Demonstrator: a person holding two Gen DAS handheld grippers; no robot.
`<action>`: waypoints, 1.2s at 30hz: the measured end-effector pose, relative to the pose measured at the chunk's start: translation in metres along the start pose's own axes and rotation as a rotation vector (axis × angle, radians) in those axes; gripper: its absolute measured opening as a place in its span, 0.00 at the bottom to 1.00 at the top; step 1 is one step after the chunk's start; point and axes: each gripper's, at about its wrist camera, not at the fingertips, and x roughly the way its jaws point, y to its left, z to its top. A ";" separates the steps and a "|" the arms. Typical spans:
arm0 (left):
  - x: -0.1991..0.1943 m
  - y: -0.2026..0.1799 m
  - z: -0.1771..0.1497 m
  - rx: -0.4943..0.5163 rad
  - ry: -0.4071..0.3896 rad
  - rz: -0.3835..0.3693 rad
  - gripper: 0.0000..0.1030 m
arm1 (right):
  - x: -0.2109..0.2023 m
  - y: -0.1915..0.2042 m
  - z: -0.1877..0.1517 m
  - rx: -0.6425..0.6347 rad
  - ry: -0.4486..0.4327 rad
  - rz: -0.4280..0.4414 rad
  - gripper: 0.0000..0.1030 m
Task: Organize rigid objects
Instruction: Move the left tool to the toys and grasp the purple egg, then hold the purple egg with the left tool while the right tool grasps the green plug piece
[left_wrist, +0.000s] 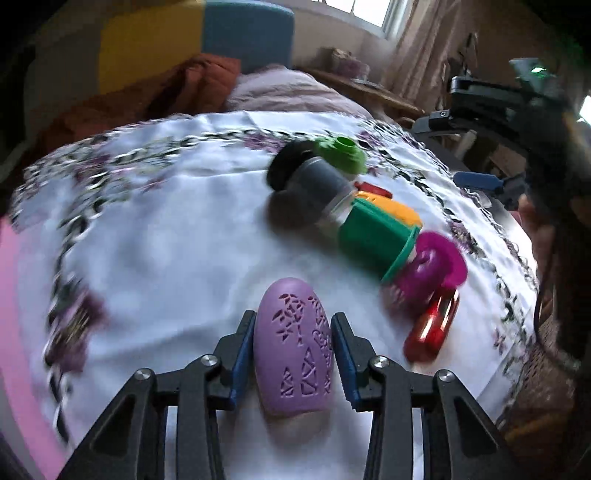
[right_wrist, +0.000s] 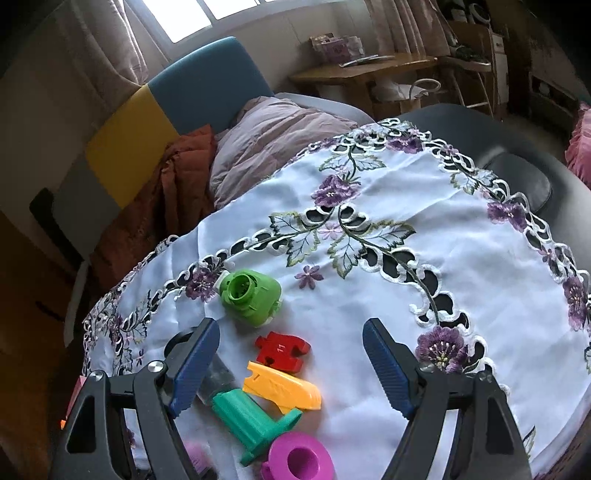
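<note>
My left gripper (left_wrist: 293, 315) is shut on a lilac oval piece (left_wrist: 293, 347) with cut-out patterns, held low over the white cloth; it stays sharp while the background blurs. To its right runs a row of toys: a black disc (left_wrist: 284, 166), grey jar (left_wrist: 321, 188), light green piece (left_wrist: 341, 153), green spool (left_wrist: 373, 240), magenta spool (left_wrist: 432, 266) and shiny red cylinder (left_wrist: 432, 328). My right gripper (right_wrist: 291, 325) stands open above the red puzzle piece (right_wrist: 282, 349), yellow piece (right_wrist: 282, 387), green spool (right_wrist: 251, 417) and magenta spool (right_wrist: 299, 461), gripping nothing.
A white embroidered tablecloth (right_wrist: 406, 221) with purple flowers covers the round table. Behind it stands a blue and yellow chair (right_wrist: 207, 85) with orange and lilac blankets (right_wrist: 266, 140). A wooden desk (right_wrist: 362, 70) is at the back. The cloth's far right half holds no objects.
</note>
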 end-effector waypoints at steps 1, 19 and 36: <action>-0.003 0.000 -0.007 0.011 -0.016 0.009 0.35 | 0.001 0.000 0.000 -0.002 0.007 0.002 0.79; -0.001 0.007 -0.014 0.005 -0.050 -0.009 0.32 | 0.044 0.065 0.000 -0.374 0.120 -0.102 0.79; -0.002 0.012 -0.014 -0.029 -0.060 -0.046 0.32 | 0.138 0.089 0.021 -0.512 0.275 -0.110 0.62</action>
